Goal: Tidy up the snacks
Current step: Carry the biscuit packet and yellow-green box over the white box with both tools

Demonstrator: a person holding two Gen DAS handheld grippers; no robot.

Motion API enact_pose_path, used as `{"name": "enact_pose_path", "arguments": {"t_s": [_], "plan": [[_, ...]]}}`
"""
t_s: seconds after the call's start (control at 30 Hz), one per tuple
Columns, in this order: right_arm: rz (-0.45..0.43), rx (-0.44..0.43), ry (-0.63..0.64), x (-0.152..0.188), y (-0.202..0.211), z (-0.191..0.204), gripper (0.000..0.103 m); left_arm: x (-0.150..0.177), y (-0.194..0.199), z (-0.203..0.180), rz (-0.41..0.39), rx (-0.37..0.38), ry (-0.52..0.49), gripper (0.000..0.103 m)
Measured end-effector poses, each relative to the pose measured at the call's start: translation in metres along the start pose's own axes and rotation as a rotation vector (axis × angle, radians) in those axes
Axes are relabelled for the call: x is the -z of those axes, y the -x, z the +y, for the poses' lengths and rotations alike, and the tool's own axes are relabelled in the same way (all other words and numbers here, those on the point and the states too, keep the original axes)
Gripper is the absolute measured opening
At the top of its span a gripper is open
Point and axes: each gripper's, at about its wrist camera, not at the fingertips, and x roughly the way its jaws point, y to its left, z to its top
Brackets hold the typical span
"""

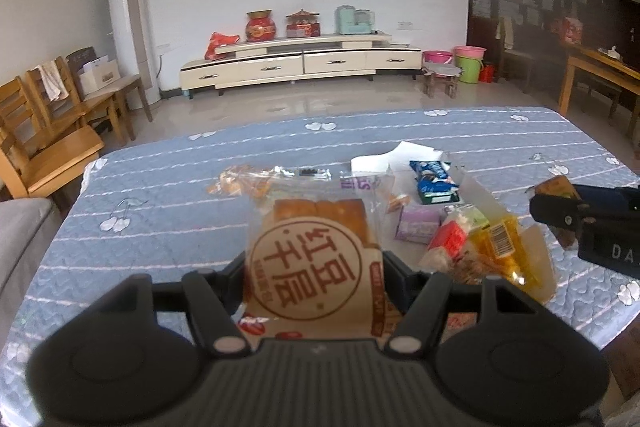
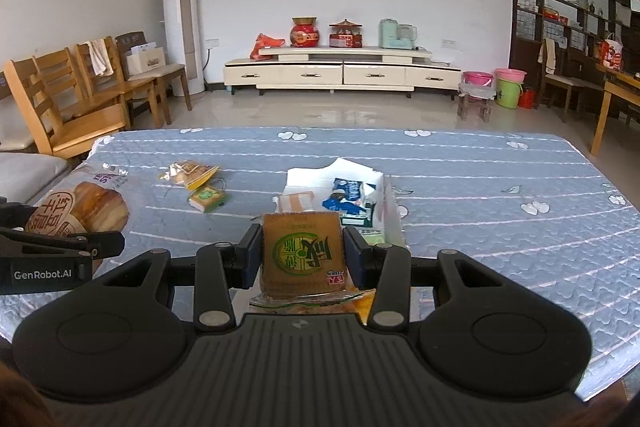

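My left gripper (image 1: 315, 267) is shut on a clear bread packet (image 1: 316, 227) with a round red-brown label, held above the blue quilted table (image 1: 160, 227). In the right wrist view the same packet (image 2: 80, 211) shows at the far left. My right gripper (image 2: 303, 255) is shut on a square brown snack packet (image 2: 302, 239) with green print, held over the near side of a white box (image 2: 386, 203). A blue packet (image 2: 348, 193) lies in that box. In the left wrist view the box (image 1: 476, 195) also holds purple (image 1: 416, 227), red-white (image 1: 448, 239) and yellow (image 1: 500, 247) packets.
An orange-and-clear packet (image 2: 192, 173) and a small green packet (image 2: 208, 199) lie loose on the table left of the box. Wooden chairs (image 2: 80, 99) stand past the table's left corner. A grey cushion (image 1: 20, 247) sits at the left edge.
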Motion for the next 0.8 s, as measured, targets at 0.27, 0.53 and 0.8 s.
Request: {"name": "enact_pose_path", "arguments": {"t_s": [0.27,0.53,0.8], "plan": [[-0.002,0.03,-0.013,-0.005,-0.012,-0.006,0.052,-0.011,-0.009,-0.014,-0.006,0.038,-0.009,0.067],[0.007,0.042,-0.017,-0.01,-0.028,-0.013,0.052,-0.018,-0.024,-0.025,0.0,0.057,-0.017,0.067],[0.015,0.035,-0.015,-0.016,-0.047,-0.017,0.052,-0.027,-0.04,-0.028,0.009,0.07,-0.011,0.067]]}}
